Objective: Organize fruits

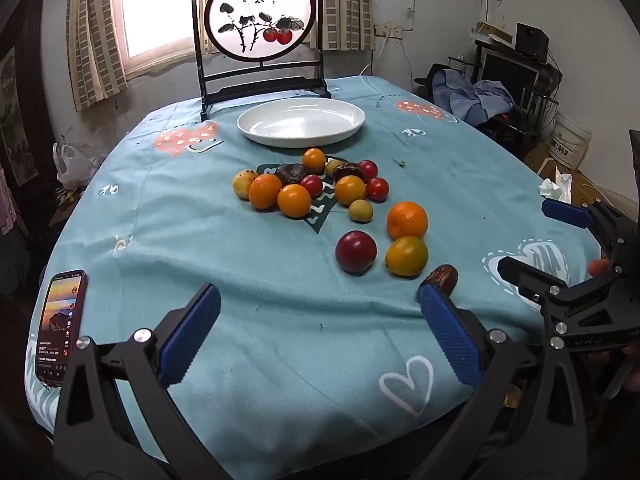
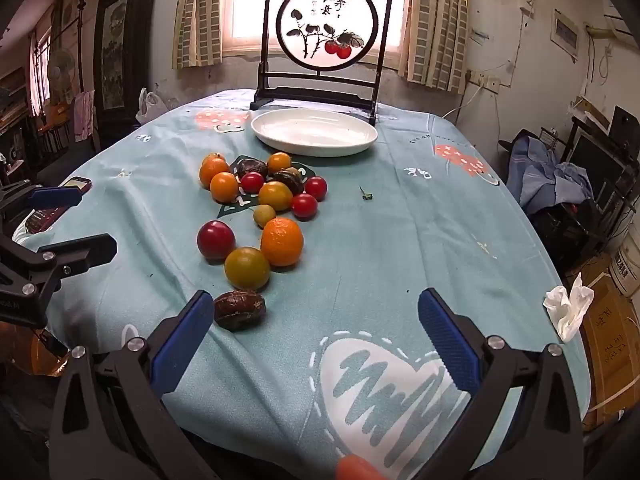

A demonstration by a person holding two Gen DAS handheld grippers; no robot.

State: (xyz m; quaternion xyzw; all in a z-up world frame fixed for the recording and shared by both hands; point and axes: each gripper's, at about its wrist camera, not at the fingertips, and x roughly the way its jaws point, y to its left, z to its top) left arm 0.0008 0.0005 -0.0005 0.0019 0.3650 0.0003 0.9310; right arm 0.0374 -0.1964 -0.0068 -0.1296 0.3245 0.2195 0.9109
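Both of my grippers hang spread wide and empty over the worktop [image 1: 280,340]: left gripper [image 1: 320,332], right gripper [image 2: 316,332]. Ahead of them the fruits [image 1: 312,188] lie loose on the cloth, a brown date [image 2: 239,309] just beside my right gripper's left finger, and the white plate [image 1: 301,122] beyond them is empty

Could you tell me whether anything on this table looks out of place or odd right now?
Yes: the white plate sits empty while all the fruit lies loose on the tablecloth. A dark wrinkled date has strayed from the pile towards the near edge. A lit phone and a crumpled tissue also lie at the edges.
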